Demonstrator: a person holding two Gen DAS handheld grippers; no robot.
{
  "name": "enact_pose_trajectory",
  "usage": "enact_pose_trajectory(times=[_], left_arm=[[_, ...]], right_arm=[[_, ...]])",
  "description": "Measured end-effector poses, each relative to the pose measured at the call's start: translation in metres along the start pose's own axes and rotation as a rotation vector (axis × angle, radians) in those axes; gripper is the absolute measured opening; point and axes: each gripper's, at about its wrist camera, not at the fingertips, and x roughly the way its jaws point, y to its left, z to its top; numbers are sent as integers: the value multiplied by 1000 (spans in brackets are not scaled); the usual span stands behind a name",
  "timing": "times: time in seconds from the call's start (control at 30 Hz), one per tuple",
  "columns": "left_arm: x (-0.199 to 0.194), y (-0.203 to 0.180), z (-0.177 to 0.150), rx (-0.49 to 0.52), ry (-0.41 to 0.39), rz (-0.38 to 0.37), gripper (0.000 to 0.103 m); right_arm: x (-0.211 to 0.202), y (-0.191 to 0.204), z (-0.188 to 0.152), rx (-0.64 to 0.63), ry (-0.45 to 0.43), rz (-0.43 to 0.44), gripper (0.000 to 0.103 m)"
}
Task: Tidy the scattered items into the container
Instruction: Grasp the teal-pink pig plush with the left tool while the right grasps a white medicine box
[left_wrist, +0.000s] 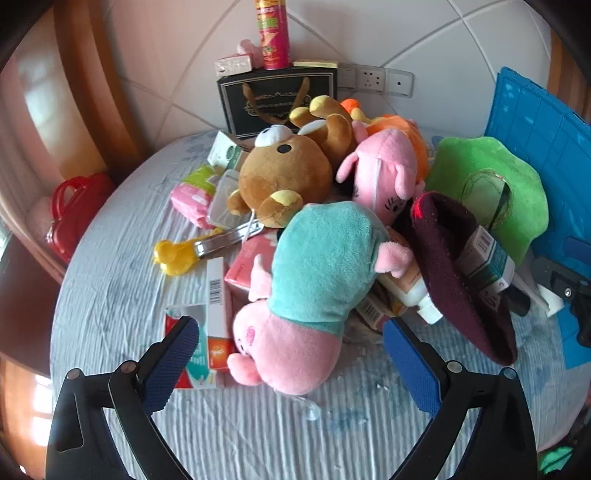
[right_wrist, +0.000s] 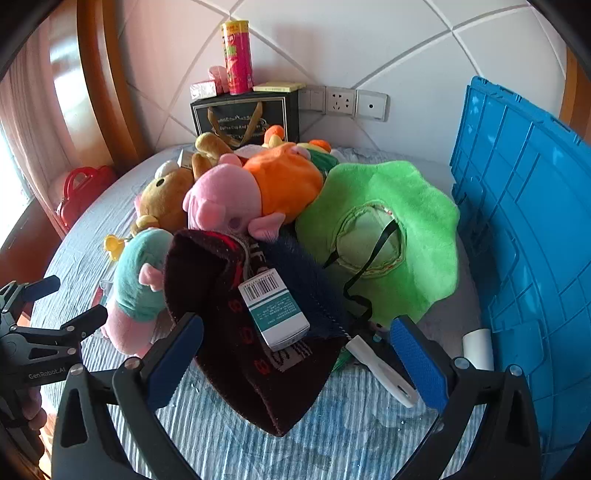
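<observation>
Bedsheet (left_wrist: 110, 295) below; both grippers (left_wrist: 291, 354) (right_wrist: 295, 350) hover level, fingers spread.

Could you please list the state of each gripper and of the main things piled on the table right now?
left gripper: open, empty, facing the teal-shirted pig plush.
right gripper: open, empty, over the maroon knit hat.
teal-shirted pig plush: lying on its side.
small white-and-teal box: resting on the hat.
green plush hat: upside down, strap loose.
blue crate: standing beside the pile.
</observation>
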Motion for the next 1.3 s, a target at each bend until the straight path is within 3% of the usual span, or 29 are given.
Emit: enact_pose_trajectory(times=[0.13,0.23,0.3,0.53,0.6,0.67,0.9,1.1,1.3], left_arm=[[27,0,1,4,40,-19,102],[47,-1,2,12,73,-34,102],[58,-2,3,20,92,-23,101],[81,-6,14,35,106,-35,99],[86,-7,15,38,114,-47,94],[92,-11,15,47,129,-59,85],[96,-18,15,65,118,-28,71],[77,-20,10,54,100,-37,69],[34,-23,10,55,12,-55,69]], right_arm=[[24,4,-2,-21,54,8,101],[43,5,-1,-20,99,10,87],[53,6,-1,-19,119,1,65],[77,9,3,-21,165,13,64],[83,11,4,-13,176,19,50],[87,11,3,-4,184,17,48],[90,11,0,12,190,20,44],[79,10,-1,28,167,21,42],[53,16,-2,16,116,27,38]])
